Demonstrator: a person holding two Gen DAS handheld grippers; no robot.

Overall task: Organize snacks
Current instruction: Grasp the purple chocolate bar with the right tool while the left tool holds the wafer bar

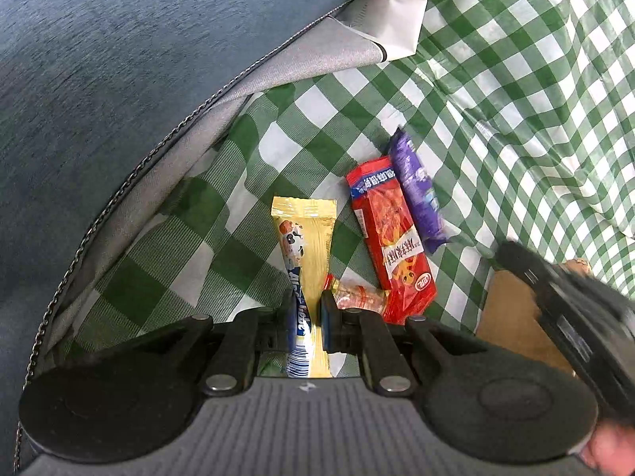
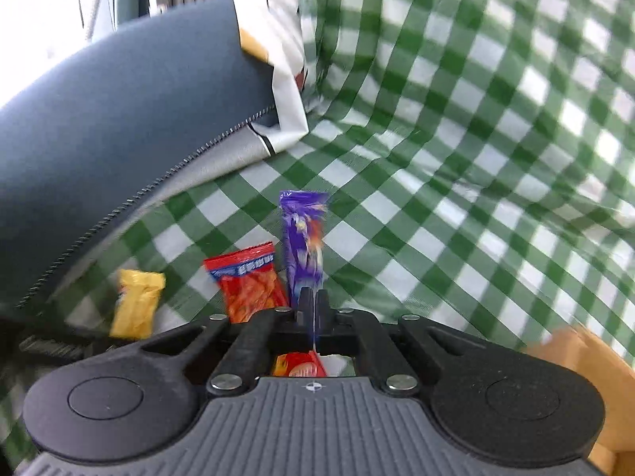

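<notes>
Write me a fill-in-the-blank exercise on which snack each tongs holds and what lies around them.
1. The left tongs are shut on the ____ snack packet.
2. The right tongs are shut on the ____ snack packet.
3. The red snack packet lies on a green and white ____ cloth.
4. The red snack packet lies between the yellow one and the ____ one.

Missing words: yellow; purple; checked; purple

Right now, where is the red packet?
In the left wrist view the red packet lies on the checked cloth, right of centre, between the yellow packet and the purple one.
</notes>
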